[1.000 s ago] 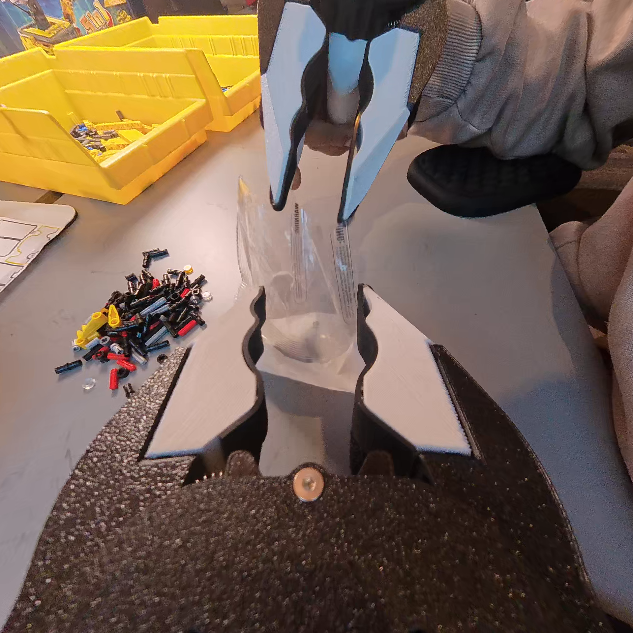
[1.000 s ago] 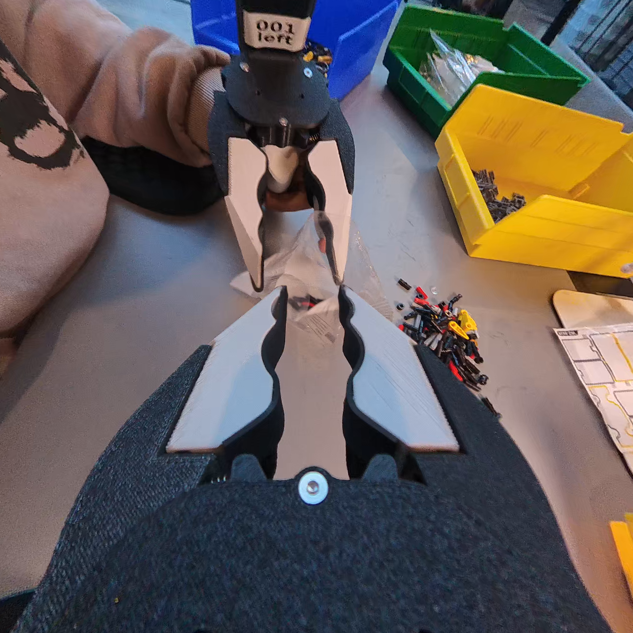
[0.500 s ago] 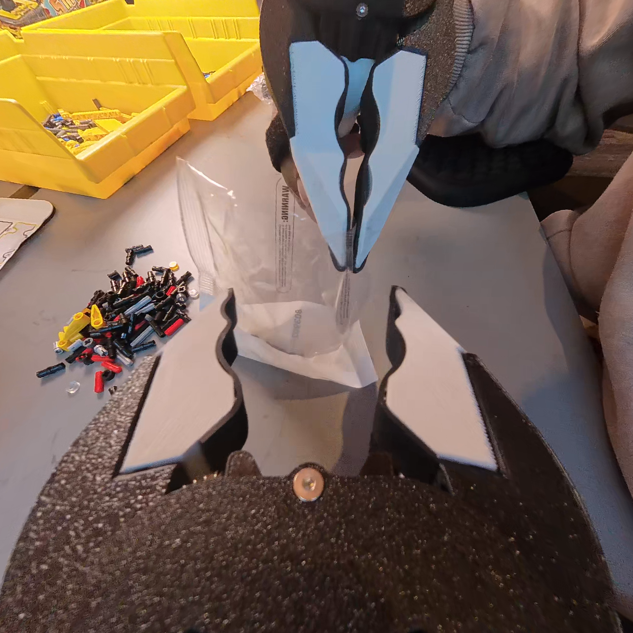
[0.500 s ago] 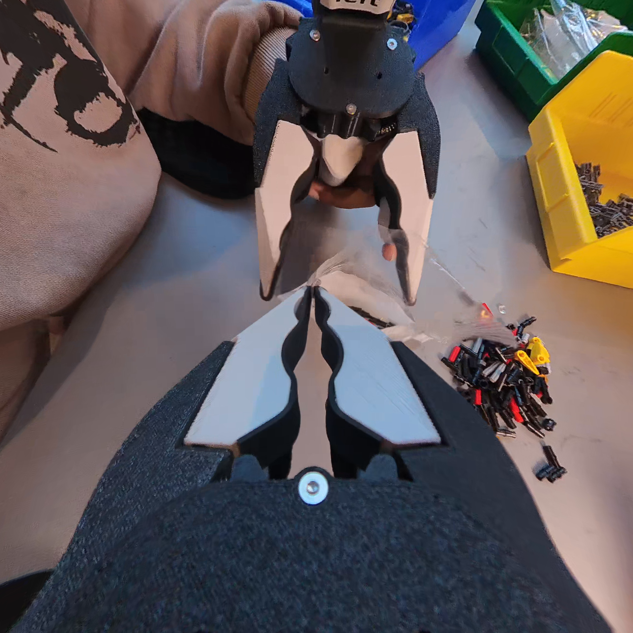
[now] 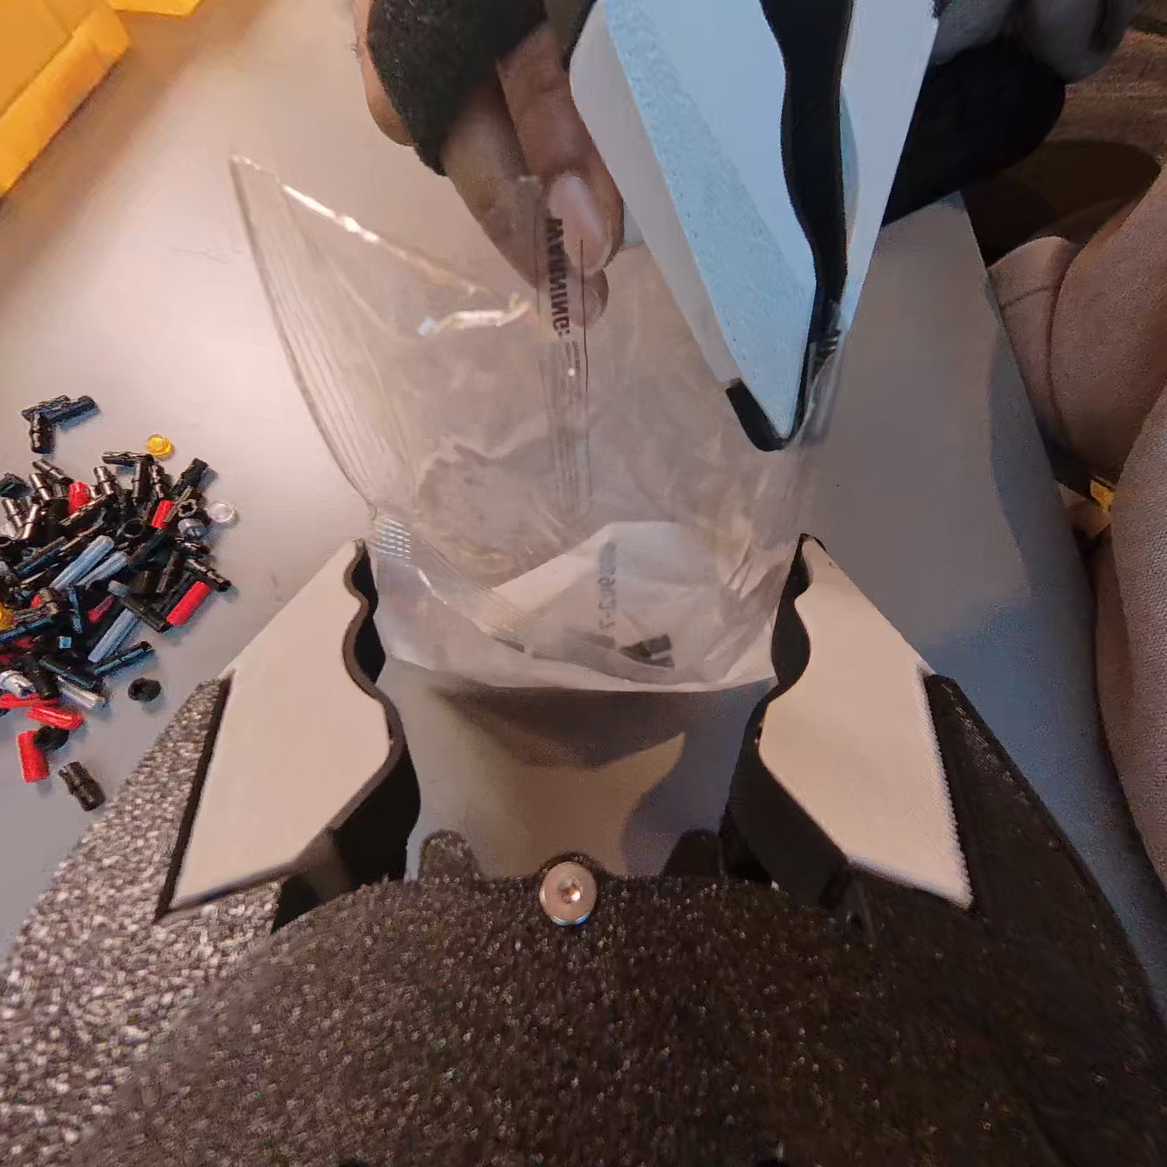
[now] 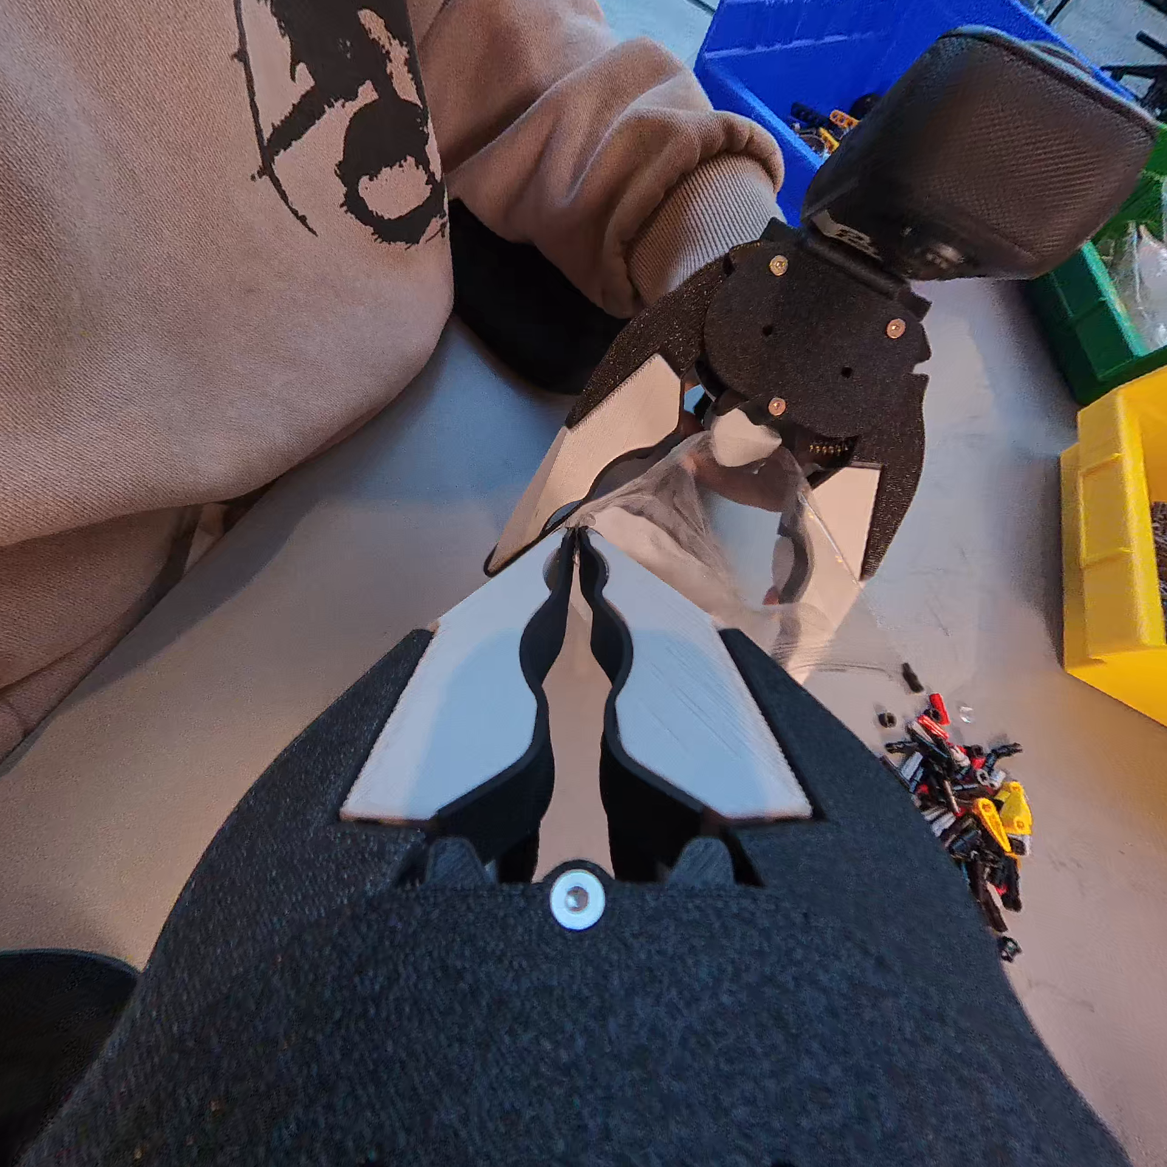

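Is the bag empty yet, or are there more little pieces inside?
Nearly. Done: a pile of small pieces lies on the table beside the bag. In hand: the right gripper is shut on an edge of the clear plastic bag, holding it up; the left gripper is open around its lower end. Left: a few black pieces sit at the bag's bottom.

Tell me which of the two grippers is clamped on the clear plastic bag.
The right gripper: its fingertips are pressed together on a corner of the clear plastic bag. The left gripper stands wide open, its fingers flanking the bag's lower end without pinching it.
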{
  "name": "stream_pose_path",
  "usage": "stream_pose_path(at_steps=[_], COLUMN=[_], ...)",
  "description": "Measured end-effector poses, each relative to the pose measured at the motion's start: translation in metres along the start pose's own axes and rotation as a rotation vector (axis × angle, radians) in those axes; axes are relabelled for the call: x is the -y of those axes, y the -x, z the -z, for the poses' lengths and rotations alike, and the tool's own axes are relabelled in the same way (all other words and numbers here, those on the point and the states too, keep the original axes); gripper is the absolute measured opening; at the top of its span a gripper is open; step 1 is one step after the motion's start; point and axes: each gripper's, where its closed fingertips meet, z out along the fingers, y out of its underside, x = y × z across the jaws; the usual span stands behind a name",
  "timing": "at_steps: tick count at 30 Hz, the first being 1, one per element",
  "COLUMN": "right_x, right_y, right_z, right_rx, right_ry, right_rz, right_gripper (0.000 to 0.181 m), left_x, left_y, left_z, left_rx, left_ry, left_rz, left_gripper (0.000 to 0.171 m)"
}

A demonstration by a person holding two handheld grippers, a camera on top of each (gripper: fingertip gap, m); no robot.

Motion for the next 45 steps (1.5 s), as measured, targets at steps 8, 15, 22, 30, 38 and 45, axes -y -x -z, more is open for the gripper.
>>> stream_pose_path(at_steps=[8, 15, 22, 30, 38, 45], right_x=[-0.004, -0.006, -0.063, -0.145, -0.155, -0.154], right_y=[-0.007, -0.013, -0.103, -0.119, -0.125, -0.128], right_z=[0.011, 0.027, 0.086, 0.027, 0.021, 0.018], right_rx=[-0.042, -0.058, -0.477, -0.45, -0.442, -0.406], right_ry=[-0.019, -0.076, -0.029, 0.267, 0.362, 0.37], right_rz=[-0.043, -0.156, -0.471, -0.697, -0.725, -0.711], right_gripper=[0.0, 0.018, 0.017, 0.018, 0.013, 0.006], left_x=[0.007, -0.003, 0.0, 0.005, 0.0, -0.014], left_y=[0.005, 0.016, 0.029, 0.036, 0.041, 0.051], left_z=[0.008, 0.014, 0.023, 0.03, 0.029, 0.028], left_rx=[0.044, 0.114, 0.137, 0.146, 0.171, 0.212], left_ry=[-0.057, -0.027, -0.079, -0.136, -0.11, -0.044], left_rz=[-0.006, 0.013, 0.099, 0.174, 0.185, 0.272], left_gripper=[0.1, 0.099, 0.098, 0.103, 0.102, 0.104])
